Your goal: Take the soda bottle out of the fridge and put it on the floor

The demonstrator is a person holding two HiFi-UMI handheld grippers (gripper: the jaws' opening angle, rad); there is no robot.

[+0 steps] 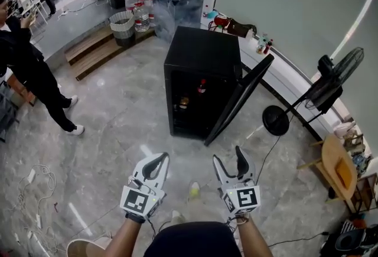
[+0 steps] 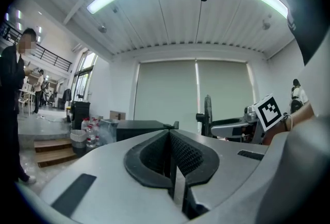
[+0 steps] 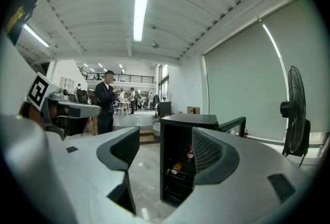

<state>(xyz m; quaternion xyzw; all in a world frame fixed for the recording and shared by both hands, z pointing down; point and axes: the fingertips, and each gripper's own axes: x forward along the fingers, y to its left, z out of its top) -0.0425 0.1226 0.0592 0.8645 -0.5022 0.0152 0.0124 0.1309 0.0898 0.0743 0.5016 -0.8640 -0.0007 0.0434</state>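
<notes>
Fridge [image 1: 201, 67] open (soda bottle [image 1: 202, 86] inside); left gripper [image 1: 158, 159] jaws clenched; right gripper [image 1: 229, 158] jaws spread.

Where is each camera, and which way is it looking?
Head view: on the person's head, looking down at the open fridge, both forearms, left tongs and right tongs.
Left gripper view: on the left tongs, facing the fridge; shows them shut.
Right gripper view: on the right tongs, facing the soda bottle in the fridge; shows them open.
Shared: all three show the fridge.
</notes>
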